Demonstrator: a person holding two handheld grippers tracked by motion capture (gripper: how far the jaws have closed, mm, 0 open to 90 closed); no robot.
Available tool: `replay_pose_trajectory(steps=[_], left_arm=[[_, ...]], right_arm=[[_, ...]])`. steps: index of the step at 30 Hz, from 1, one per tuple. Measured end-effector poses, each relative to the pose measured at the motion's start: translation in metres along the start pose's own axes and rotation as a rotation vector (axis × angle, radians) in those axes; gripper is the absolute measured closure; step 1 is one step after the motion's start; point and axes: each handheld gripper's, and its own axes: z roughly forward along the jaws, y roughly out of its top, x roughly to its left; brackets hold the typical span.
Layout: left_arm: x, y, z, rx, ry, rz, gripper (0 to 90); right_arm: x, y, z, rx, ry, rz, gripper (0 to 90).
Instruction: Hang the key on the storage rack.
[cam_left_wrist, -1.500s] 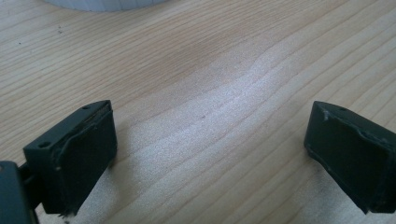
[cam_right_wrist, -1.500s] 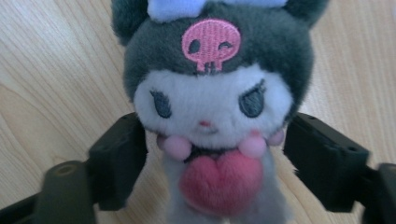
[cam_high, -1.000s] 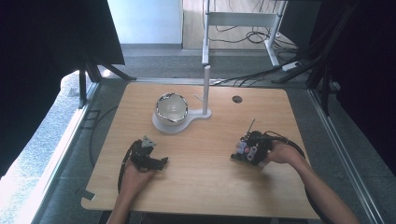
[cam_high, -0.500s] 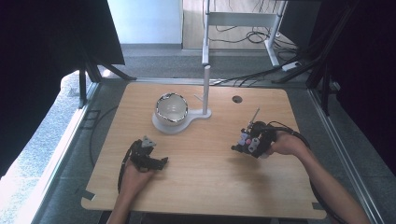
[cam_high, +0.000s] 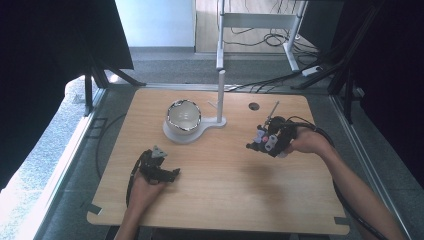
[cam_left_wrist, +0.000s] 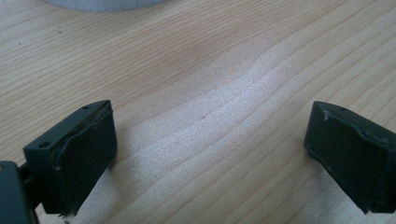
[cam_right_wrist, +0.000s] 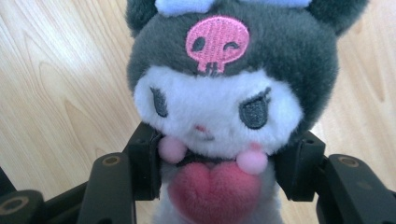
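The left tool (cam_high: 159, 169) rested low on the table (cam_high: 225, 200) near its front left, jaws apart with bare wood between them. Farther back, a bowl (cam_high: 183, 116) sat on a white stand (cam_high: 194, 131) beside an upright post (cam_high: 220, 95). On the right, the right tool (cam_high: 265, 141) was clamped on a plush toy (cam_right_wrist: 219, 102), gripping its body below the head, above the table.

Upright dark-hooded plush doll (cam_right_wrist: 215, 98), clamped
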Motion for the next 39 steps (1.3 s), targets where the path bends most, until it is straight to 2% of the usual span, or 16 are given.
replay_pose_trajectory(steps=[15, 26, 34, 39], left_arm=[[0.0, 0.0, 0.0, 0.0, 0.0, 0.003, 2.4], [0.0, 0.0, 0.0, 0.001, -0.002, 0.003, 2.4], [0.0, 0.0, 0.0, 0.0, -0.001, 0.003, 2.4], [0.0, 0.0, 0.0, 0.004, -0.001, 0.006, 2.4]], right_arm=[[-0.015, 0.029, -0.027, -0.038, -0.017, -0.007, 43.1], [-0.034, 0.043, -0.043, -0.048, -0.028, 0.026, 43.2], [-0.042, 0.053, -0.057, -0.054, -0.041, 0.036, 43.1], [-0.046, 0.059, -0.064, -0.062, -0.032, 0.046, 43.1]])
